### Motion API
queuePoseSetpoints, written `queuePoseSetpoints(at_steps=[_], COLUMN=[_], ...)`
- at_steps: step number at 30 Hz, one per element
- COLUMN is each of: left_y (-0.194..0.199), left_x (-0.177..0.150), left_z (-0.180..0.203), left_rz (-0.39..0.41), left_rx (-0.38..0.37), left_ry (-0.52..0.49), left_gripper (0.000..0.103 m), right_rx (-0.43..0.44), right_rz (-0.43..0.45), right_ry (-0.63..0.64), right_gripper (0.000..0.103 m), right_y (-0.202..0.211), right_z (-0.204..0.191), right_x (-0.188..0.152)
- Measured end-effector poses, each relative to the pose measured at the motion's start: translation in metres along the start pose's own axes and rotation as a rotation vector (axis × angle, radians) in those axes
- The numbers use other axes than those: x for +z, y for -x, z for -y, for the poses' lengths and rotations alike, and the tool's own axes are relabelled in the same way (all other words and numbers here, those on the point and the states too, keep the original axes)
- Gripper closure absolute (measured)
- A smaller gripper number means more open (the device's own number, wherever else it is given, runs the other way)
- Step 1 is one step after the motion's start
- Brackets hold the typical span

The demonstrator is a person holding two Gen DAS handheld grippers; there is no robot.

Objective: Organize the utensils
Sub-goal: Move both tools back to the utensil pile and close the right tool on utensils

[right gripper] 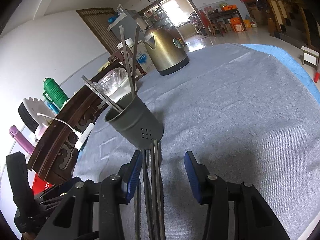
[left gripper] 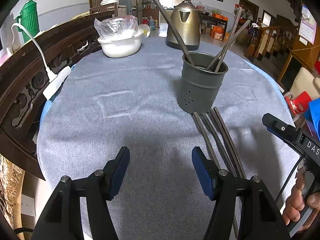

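The loose chopsticks (right gripper: 152, 182) lie flat on the grey tablecloth (right gripper: 240, 110), a small bundle side by side, their far tips touching or just short of the foot of the grey utensil cup (right gripper: 138, 126). In the right wrist view their long axis runs almost straight from 6 o'clock up toward 12, in line with the way the right gripper (right gripper: 162, 172) points, and they sit inside its gap but off-centre, close against the finger on the 9 o'clock side, with bare cloth between them and the other finger. That gripper's jaws stand apart and press on nothing, so the sticks are not yet held. The cup, already holding several upright chopsticks (right gripper: 128, 64), stands at about 11 o'clock from that gripper, just beyond the bundle. In the left wrist view the same bundle (left gripper: 218, 140) slants away at about 1 o'clock, passing outside the left gripper (left gripper: 160, 170), whose jaws are also spread and empty over bare cloth. The right hand is plainly nearer; closing on the bundle looks like the next step, and it would likely want a small shift toward 9 o'clock first.
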State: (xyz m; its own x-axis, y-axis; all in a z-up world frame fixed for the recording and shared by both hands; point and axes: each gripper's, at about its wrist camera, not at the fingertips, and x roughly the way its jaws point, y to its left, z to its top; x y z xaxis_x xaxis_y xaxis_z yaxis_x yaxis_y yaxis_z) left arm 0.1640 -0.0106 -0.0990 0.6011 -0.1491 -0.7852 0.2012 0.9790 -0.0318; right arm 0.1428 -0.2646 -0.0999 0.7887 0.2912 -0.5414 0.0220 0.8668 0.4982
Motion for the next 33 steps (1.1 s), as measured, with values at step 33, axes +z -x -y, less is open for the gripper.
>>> queuePoseSetpoints(at_steps=[33], left_y=[-0.024], left_x=[-0.001], left_z=[-0.009], left_rz=[-0.073], left_rx=[-0.048], left_ry=[0.052], left_gripper=[0.037], right_rx=[-0.128], right_rz=[-0.208], right_ry=[0.220], right_gripper=[0.085], right_y=[-0.082], right_z=[-0.035], right_x=[-0.009])
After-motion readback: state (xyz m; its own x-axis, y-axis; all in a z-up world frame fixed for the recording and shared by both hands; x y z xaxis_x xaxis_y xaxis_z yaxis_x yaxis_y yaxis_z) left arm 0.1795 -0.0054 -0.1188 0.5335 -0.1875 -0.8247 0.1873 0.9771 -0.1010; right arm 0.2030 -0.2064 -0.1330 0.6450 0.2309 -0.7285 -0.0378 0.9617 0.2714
